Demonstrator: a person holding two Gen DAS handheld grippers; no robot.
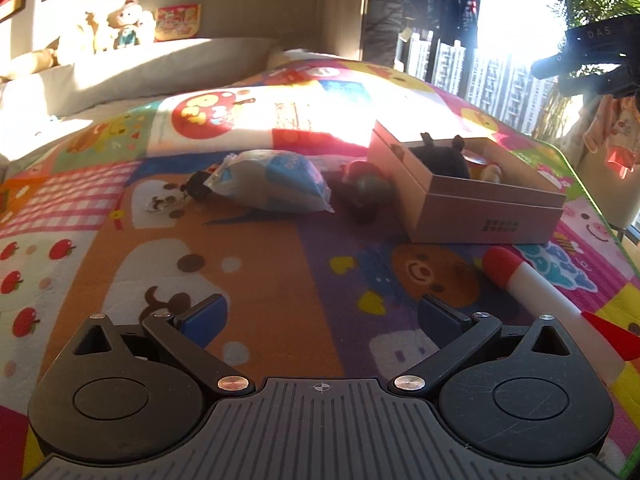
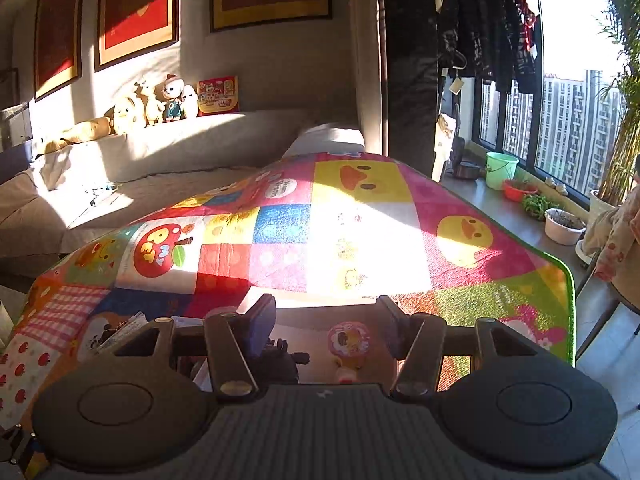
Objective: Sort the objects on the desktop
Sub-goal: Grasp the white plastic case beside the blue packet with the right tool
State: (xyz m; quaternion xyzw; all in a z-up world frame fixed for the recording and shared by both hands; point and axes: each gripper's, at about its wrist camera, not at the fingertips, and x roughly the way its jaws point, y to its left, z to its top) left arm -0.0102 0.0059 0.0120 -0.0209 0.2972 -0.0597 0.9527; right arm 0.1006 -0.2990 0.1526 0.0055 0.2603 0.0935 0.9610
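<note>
Tongs status: left gripper (image 1: 320, 316) jaws spread wide, holding nothing, low over the patchwork mat (image 1: 260, 248). Right gripper (image 2: 326, 324) likewise parted and empty above the cardboard box (image 1: 480, 204), which contains a black toy (image 1: 440, 158).

Table w/ cartoon patchwork mat (image 1: 248, 240) carries open cardboard box (image 1: 480, 212), blue-white packet (image 1: 272, 184), keys (image 1: 172, 200), red-white rocket toy (image 1: 552, 304).

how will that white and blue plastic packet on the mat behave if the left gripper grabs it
The white and blue plastic packet looks puffy and crinkled, so it will probably squash rather than stay stiff. Its glossy film may slip between the left gripper pads. It lies flat on the colourful patchwork mat, so rolling seems unlikely.
</note>
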